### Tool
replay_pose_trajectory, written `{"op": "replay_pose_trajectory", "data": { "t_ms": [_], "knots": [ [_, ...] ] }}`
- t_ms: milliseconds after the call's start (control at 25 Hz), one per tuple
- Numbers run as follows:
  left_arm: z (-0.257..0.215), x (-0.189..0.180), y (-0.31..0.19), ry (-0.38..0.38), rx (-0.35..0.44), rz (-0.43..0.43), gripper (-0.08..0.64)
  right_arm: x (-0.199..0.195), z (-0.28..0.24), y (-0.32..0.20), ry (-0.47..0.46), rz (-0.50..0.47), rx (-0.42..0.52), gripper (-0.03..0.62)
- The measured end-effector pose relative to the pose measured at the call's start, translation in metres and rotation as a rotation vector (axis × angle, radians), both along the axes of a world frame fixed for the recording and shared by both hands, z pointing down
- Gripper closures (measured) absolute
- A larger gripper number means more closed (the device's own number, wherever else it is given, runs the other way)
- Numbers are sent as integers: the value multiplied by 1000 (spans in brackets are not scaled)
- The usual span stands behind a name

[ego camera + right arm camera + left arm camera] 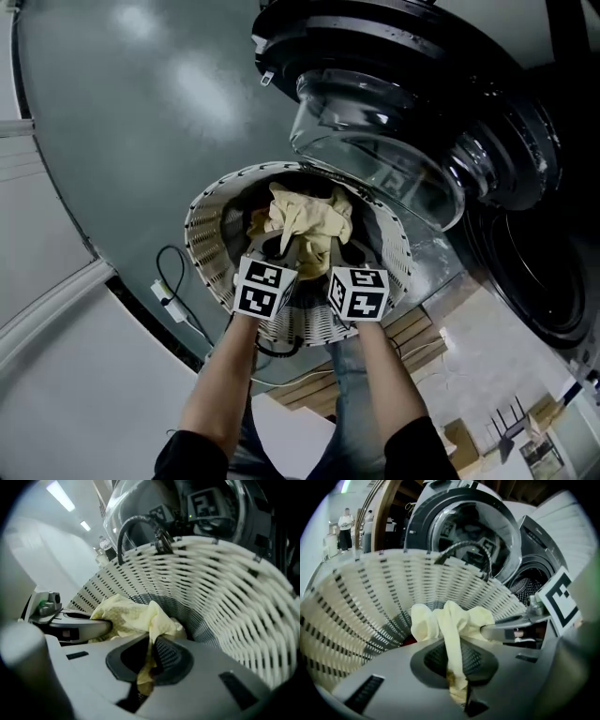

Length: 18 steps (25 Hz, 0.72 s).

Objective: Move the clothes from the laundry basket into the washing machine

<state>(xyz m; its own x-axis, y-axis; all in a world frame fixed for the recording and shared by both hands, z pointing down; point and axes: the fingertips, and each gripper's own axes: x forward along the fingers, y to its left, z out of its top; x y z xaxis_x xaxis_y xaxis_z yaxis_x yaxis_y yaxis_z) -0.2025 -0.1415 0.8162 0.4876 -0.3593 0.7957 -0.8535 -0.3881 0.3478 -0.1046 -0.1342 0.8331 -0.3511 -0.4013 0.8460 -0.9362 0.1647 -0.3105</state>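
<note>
head view shows the white laundry basket [202, 234] at the middle. the left gripper [284, 247] and the right gripper [324, 258] sit side by side at 6 o'clock, each pinched tight on the pale yellow cloth [307, 218] (one bunch, two grips) in the basket's mouth. the washing machine [530, 234] stands at 2 o'clock, door open.

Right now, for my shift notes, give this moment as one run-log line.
left gripper: shut on cloth | right gripper: shut on cloth | cloth: over basket | washer door: open
</note>
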Motion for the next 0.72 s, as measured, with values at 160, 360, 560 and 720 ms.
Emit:
{"op": "replay_pose_trajectory", "data": {
  "t_ms": [160, 360, 560, 720],
  "knots": [
    [-40, 1, 3, -1, 29, 20, 531, -2, -37, 9, -3, -25, 26, 574],
    [-87, 3, 3, 9, 63, 44, 531, 1, -88, 7, -11, 2, 80, 574],
    [-136, 6, 8, 24, 103, 69, 531, 2, -135, 8, -21, 47, 118, 574],
    [-180, 2, 8, 39, 149, 78, 531, -1, -181, 8, -29, 51, 178, 574]
  ]
}}
